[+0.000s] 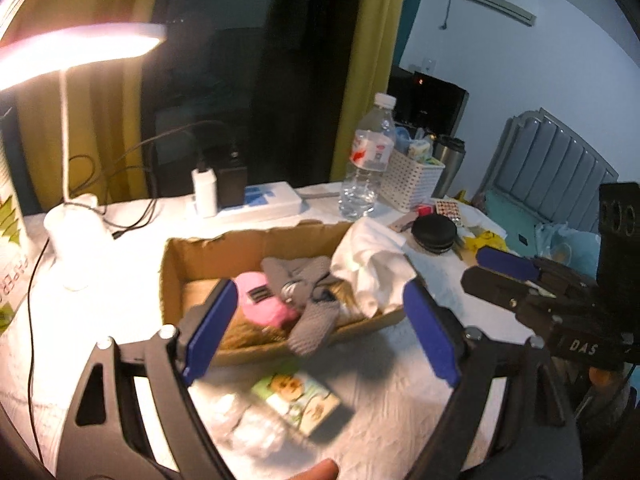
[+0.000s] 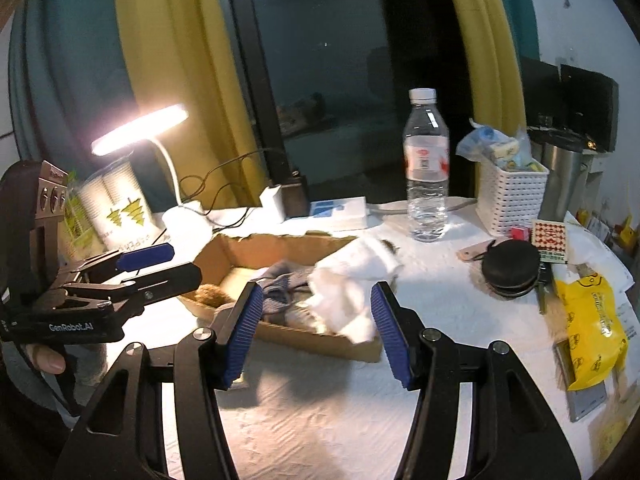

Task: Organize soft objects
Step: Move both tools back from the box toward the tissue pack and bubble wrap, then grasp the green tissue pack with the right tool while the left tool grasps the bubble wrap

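Note:
A shallow cardboard box [image 1: 176, 264] sits on the white-covered table and holds soft items. In it lie a pink plush piece [image 1: 264, 304], a grey knitted item [image 1: 308, 292], a crumpled white cloth [image 1: 372, 268] hanging over the right rim, and brown fur [image 1: 240, 328]. My left gripper [image 1: 320, 320] hovers in front of the box, open, with nothing between its blue pads. My right gripper [image 2: 316, 332] is also open and empty, facing the white cloth [image 2: 352, 280] and the grey knit [image 2: 280, 284]. Each gripper shows in the other's view, the right gripper [image 1: 476, 268] and the left gripper [image 2: 176, 266].
A lit desk lamp [image 1: 72, 236] stands left of the box. Behind it are a power strip [image 1: 260, 200], a water bottle [image 2: 426, 176] and a white basket [image 2: 512, 196]. A black round case [image 2: 510, 268] and a yellow bag [image 2: 592, 328] lie right; a small printed packet [image 1: 300, 400] lies in front.

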### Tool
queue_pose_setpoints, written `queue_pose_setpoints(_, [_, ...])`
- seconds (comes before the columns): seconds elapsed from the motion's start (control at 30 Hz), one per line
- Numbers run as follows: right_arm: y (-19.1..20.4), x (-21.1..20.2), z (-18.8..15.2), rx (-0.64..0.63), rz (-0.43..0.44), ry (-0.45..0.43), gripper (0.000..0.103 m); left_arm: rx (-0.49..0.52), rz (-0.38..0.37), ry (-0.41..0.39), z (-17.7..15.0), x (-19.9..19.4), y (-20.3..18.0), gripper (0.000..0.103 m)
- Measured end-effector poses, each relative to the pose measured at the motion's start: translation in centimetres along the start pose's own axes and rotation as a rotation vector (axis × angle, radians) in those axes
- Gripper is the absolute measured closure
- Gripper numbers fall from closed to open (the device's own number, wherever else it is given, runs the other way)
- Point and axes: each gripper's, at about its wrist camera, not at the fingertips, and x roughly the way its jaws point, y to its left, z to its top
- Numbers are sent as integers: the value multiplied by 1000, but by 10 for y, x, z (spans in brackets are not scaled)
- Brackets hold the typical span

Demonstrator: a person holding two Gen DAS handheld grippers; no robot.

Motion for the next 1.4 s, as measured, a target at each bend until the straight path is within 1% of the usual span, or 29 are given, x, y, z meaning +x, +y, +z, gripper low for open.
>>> queue_pose_setpoints(0.2, [22,13,-9,-15,7,29,43,-28,11,9,-18,-12,25,17])
queue_pose_setpoints(0.53, [50,45,-30,-40,25,111,43,-88,28,82,-57,-2,58,17])
queue_pose_setpoints(0.6, [55,53,-35,-43,29,131,41,-96,30,95,-62,1,62,17])
queue_pose_setpoints(0.67, [59,62,-40,-50,36,156,35,-105,33,110,-67,4,67,17])
queue_pose_setpoints(0.7, [61,65,-42,-53,40,164,35,-111,35,117,-70,5,69,17])
queue_pose_setpoints(1.07, [79,105,-58,-90,81,260,35,-154,50,174,-85,20,90,17])
queue_pose_setpoints(1.3, [80,124,-64,-99,76,313,35,-164,46,221,-91,31,94,17])
queue_pose_setpoints(1.4, [79,129,-66,-92,98,332,35,-165,49,231,-92,32,95,17])
